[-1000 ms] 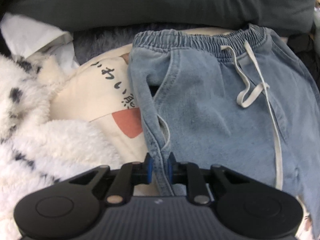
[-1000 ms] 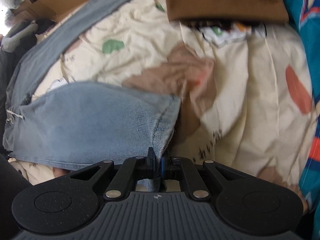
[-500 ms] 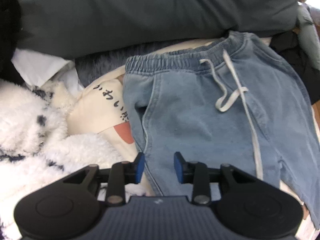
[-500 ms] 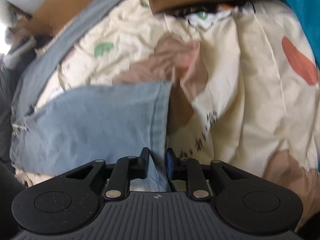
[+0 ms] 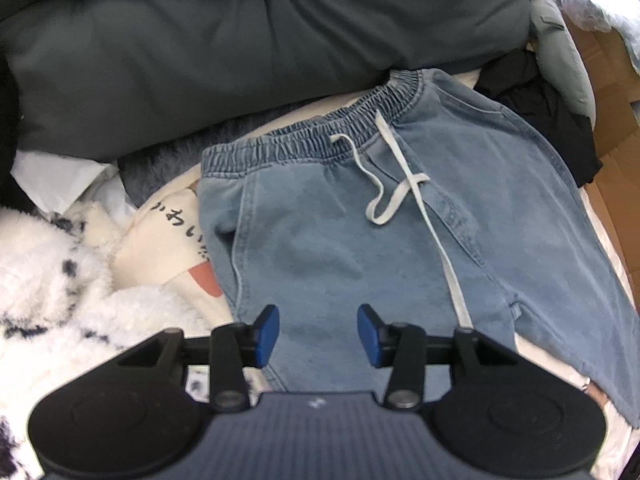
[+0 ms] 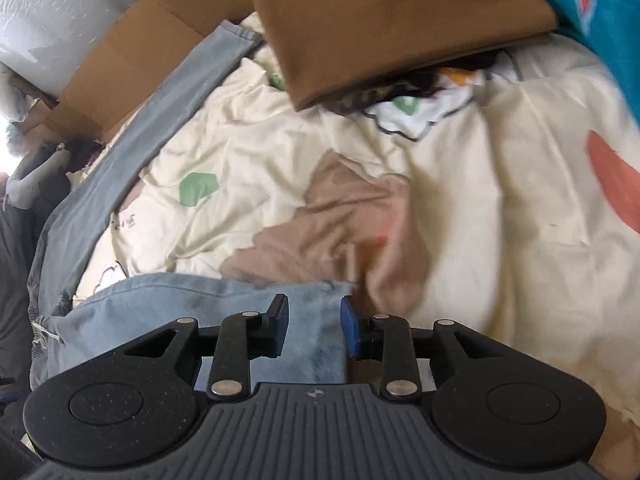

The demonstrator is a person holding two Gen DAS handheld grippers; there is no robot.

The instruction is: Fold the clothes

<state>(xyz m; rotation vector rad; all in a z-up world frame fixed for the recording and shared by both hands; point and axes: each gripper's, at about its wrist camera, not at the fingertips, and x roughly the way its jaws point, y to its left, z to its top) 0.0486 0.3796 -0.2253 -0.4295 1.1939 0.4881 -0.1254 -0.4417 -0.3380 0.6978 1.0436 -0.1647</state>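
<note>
Jeans (image 5: 360, 240) lay on a cream quilt (image 6: 480, 200), mid-frame. Both hand-held grippers, left (image 5: 318, 334) and right (image 6: 314, 326), clamped before, were apart.

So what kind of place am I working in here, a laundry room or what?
Most likely a bedroom, with the folding done on a bed. The denim pants lie on a cream patterned duvet, a large grey pillow sits behind the waistband, and a fluffy white blanket lies alongside. Both grippers are open.
</note>
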